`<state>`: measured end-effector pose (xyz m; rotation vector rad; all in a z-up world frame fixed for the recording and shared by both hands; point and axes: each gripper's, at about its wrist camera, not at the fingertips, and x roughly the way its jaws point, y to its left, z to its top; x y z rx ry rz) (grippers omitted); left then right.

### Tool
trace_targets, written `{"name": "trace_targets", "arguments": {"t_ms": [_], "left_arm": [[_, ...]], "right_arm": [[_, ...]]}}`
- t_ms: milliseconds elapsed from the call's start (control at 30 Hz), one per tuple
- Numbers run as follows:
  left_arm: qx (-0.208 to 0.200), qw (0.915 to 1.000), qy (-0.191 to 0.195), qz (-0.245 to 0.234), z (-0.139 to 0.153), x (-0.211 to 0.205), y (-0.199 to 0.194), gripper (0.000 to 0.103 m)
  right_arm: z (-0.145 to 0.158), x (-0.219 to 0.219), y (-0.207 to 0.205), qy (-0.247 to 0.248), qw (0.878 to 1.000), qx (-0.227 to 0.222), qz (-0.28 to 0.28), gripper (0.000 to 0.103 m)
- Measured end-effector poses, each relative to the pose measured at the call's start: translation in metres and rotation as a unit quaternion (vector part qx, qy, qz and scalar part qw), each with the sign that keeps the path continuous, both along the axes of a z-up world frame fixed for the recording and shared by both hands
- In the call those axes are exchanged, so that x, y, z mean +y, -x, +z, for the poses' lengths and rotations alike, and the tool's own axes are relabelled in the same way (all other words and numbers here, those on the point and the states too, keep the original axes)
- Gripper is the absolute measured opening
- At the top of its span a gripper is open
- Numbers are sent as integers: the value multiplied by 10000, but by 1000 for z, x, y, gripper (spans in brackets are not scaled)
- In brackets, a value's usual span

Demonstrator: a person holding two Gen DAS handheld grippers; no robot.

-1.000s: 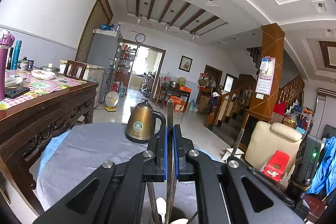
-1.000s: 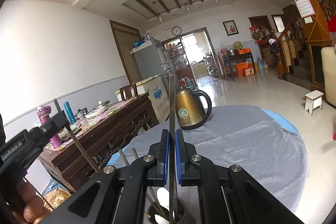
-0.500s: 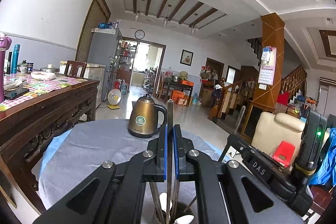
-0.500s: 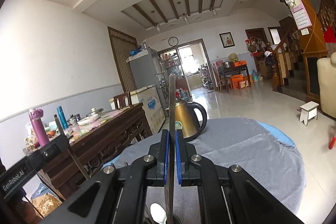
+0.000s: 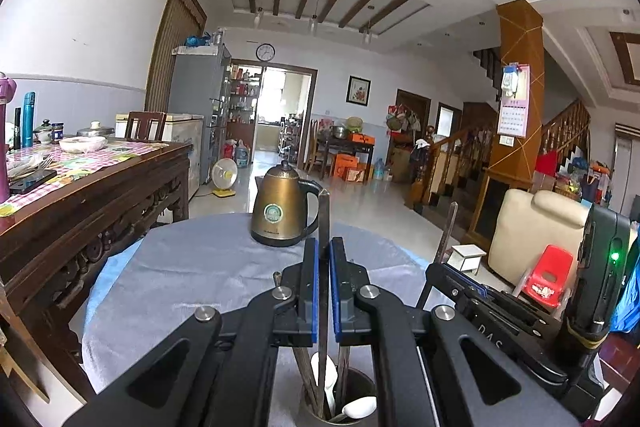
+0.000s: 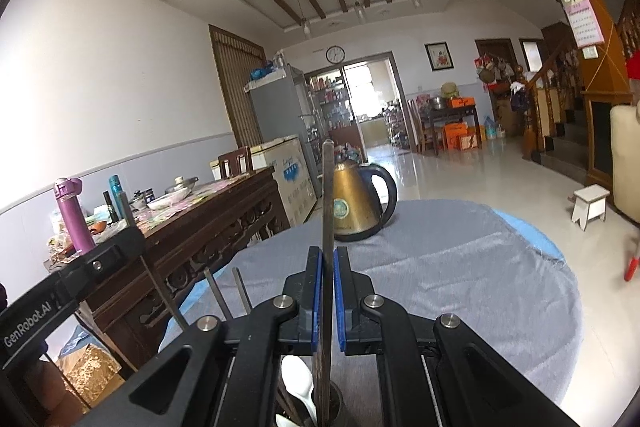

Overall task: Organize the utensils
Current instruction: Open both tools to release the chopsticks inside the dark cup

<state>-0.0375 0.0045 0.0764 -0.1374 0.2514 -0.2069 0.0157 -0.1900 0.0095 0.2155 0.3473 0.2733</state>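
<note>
In the left wrist view my left gripper (image 5: 324,247) is shut on a thin metal chopstick (image 5: 323,211) that stands upright. Its lower end reaches into a round utensil holder (image 5: 352,387), where white spoons (image 5: 360,407) and more chopsticks stand. To the right in that view, the other gripper's black body (image 5: 480,303) grips a second chopstick (image 5: 448,227). The right wrist view shows my right gripper (image 6: 328,255) shut on that upright chopstick (image 6: 328,195) above the same holder (image 6: 334,403), which has a white spoon (image 6: 298,375) in it. The left gripper's body (image 6: 100,259) is at the left there.
A brass-coloured kettle (image 5: 280,211) stands at the far side of the round table with its grey cloth (image 5: 192,267). A carved wooden sideboard (image 5: 92,203) with bottles and bowls runs along the left. A cream armchair (image 5: 532,227) and a red child's chair (image 5: 548,275) stand at the right.
In the left wrist view the right gripper has come in from the right edge and closer, and the holder shows more. Both grippers stay shut on their chopsticks.
</note>
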Motion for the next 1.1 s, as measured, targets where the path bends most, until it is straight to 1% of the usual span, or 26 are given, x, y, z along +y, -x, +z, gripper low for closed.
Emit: {"name": "trace_targets", "arguments": {"t_ms": [167,467,1100], "left_arm": [[106,9999,-33,23,-4,-1,-1,5],[242,9997,-80,41,-7,-4,-3,5],[547,9985,-36,65,-16,-1,-14,5]], "right_arm": [[-4,-3,2,-55,9999,86,39,7],[-5,3,8,-9,9998,109,152,7],[-10,7,21,91,9994,169,301,7]]}}
